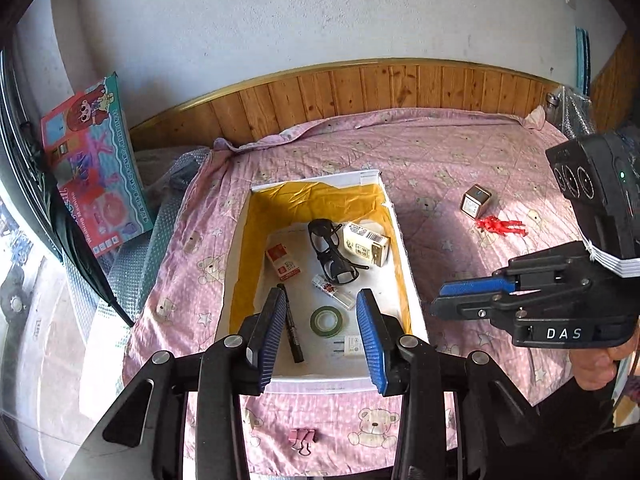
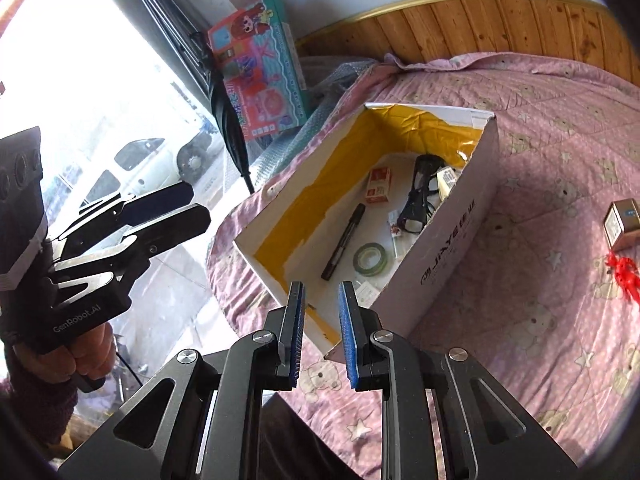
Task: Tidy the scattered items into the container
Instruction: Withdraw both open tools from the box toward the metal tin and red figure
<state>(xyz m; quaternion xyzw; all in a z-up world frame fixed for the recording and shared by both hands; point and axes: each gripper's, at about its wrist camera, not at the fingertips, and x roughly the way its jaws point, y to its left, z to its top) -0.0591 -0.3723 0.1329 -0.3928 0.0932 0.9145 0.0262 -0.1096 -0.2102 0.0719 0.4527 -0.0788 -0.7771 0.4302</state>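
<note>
Two empty grippers, left [image 1: 320, 336] and right [image 2: 320, 336], hover over the box [image 1: 404, 256].

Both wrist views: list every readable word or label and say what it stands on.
"DAS": on the right gripper body, left wrist view.
"GenRobot.AI": on the left gripper body, right wrist view.
White box side print: stylised, unreadable.
Toy box, red packet, carton, small cube box: print too small.
</note>
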